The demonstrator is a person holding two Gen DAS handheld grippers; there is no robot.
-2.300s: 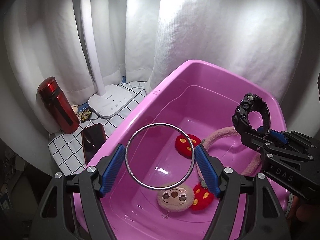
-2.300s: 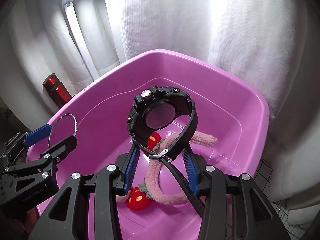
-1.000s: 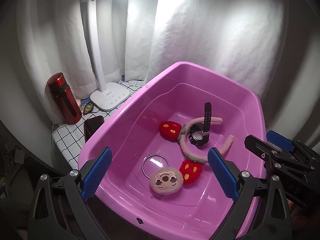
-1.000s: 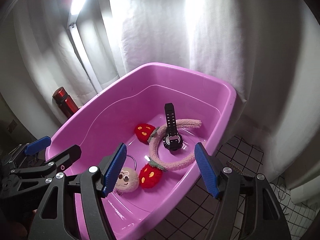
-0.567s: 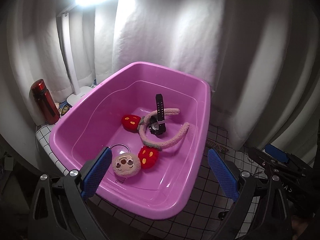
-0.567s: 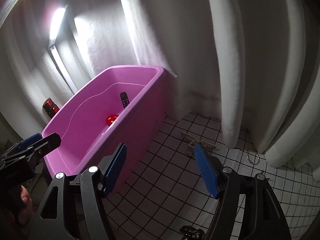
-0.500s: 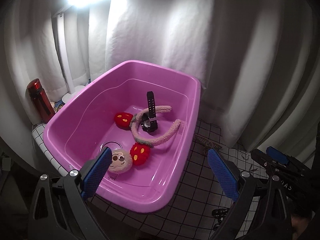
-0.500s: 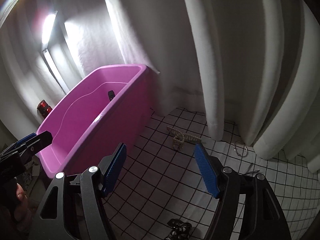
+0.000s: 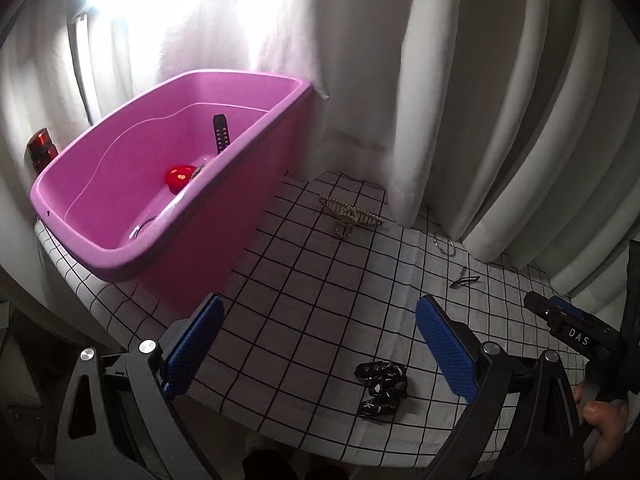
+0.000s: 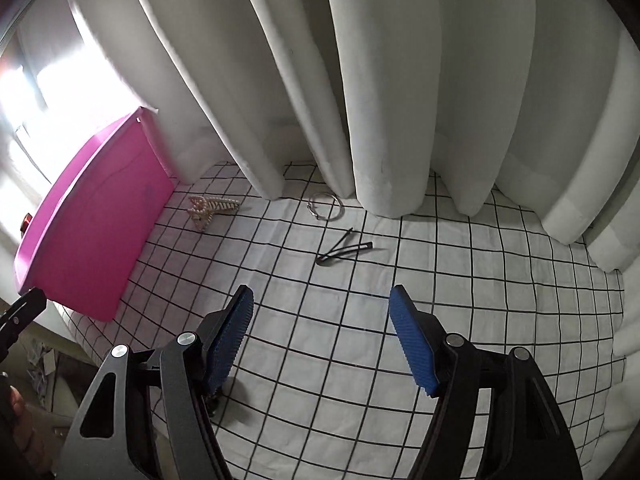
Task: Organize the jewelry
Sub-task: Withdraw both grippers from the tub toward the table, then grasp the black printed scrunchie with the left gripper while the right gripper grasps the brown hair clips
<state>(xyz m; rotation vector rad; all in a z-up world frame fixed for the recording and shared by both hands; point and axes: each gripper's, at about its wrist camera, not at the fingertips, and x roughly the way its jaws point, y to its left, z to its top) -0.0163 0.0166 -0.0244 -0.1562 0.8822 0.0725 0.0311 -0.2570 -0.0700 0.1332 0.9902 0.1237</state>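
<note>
My left gripper (image 9: 318,330) is open and empty above the checked cloth. A black hair accessory (image 9: 380,386) lies just ahead of it. A pearl hair claw (image 9: 350,215) lies farther back, and it also shows in the right wrist view (image 10: 209,209). My right gripper (image 10: 320,320) is open and empty. Black hair pins (image 10: 343,251) and a thin silver ring (image 10: 325,205) lie ahead of it by the curtain. The pink tub (image 9: 120,248) at the left holds a black watch (image 9: 221,133), a red plush piece (image 9: 179,176) and a metal bangle (image 9: 138,229).
White curtains (image 10: 400,80) hang along the back of the cloth (image 10: 480,280). A red bottle (image 9: 40,148) stands behind the tub. The right gripper's body (image 9: 576,328) shows at the right of the left wrist view. The cloth's front edge drops off near the left gripper.
Both grippers let go of the bangle and the watch into the tub. Both have since swung right, away from the tub, over the cloth with the loose accessories.
</note>
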